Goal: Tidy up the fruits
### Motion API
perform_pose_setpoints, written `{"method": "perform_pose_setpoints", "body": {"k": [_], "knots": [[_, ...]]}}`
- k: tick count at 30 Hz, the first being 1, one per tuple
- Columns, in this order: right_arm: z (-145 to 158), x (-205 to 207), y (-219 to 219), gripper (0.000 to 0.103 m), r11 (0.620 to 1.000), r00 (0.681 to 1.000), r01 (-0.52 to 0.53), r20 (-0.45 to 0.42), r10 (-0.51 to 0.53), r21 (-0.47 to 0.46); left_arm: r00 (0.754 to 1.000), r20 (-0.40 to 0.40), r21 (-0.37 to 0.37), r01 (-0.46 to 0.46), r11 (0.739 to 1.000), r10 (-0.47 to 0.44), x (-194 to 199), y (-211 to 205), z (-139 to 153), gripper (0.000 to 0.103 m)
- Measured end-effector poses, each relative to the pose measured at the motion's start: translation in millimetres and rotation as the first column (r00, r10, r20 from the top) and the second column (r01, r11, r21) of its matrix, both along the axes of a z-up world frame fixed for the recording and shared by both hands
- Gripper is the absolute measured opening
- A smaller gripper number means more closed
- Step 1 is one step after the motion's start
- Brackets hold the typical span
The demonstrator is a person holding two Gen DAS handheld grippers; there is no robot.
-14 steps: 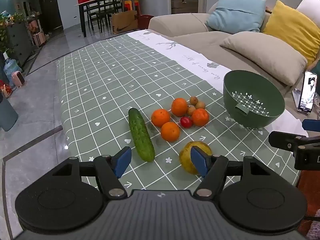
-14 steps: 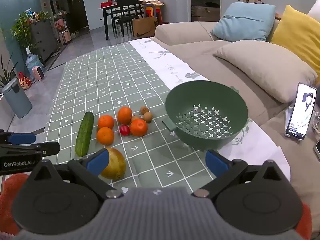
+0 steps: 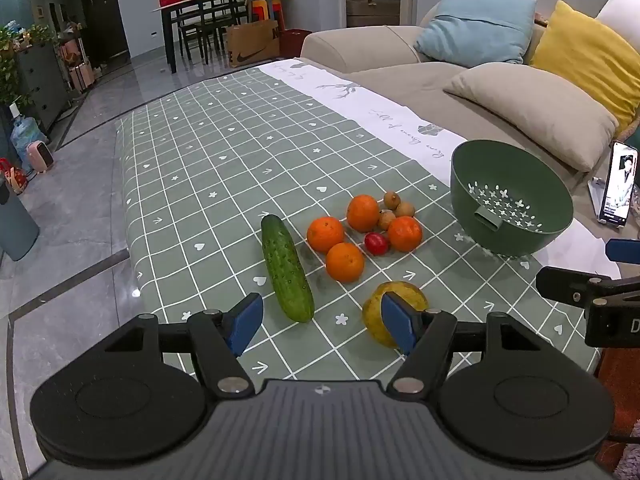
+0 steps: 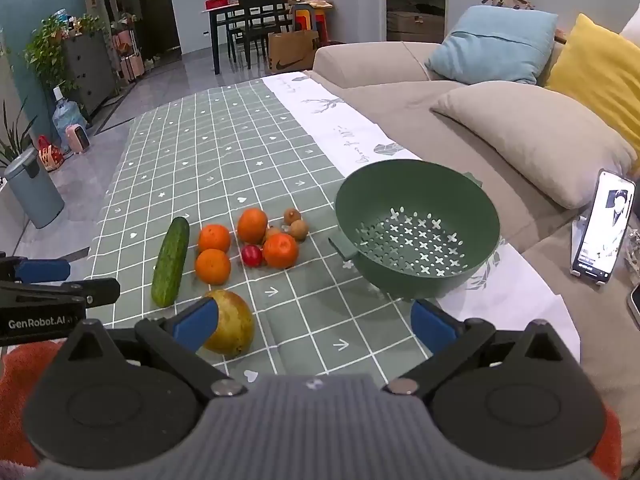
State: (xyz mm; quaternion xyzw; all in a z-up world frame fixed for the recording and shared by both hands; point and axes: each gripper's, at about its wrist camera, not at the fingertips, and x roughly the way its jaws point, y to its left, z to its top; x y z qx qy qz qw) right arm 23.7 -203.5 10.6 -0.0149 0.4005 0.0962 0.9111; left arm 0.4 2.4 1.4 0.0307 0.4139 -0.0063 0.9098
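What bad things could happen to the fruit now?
The round oranges and the little red fruit may roll if bumped. The green colander sits tilted, partly on loose white cloth, so it might tip when fruit drops in. The yellow pear lies near the table's front edge and could roll off.

"GenRobot.AI" on left gripper [image 4: 44, 280], Nike swoosh on paper bag [image 4: 292, 54]
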Motion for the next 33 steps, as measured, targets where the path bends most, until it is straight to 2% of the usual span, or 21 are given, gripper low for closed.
{"method": "perform_pose_setpoints", "body": {"k": [33], "knots": [[-2.8,5.4,-0.9,0.098,1.0,0.999,0.02,-0.027,-0.021,-0.022,1.0,-0.003,0.0,-0.001,1.0,0.001,-1.8,0.1,-1.6,0.08]]}}
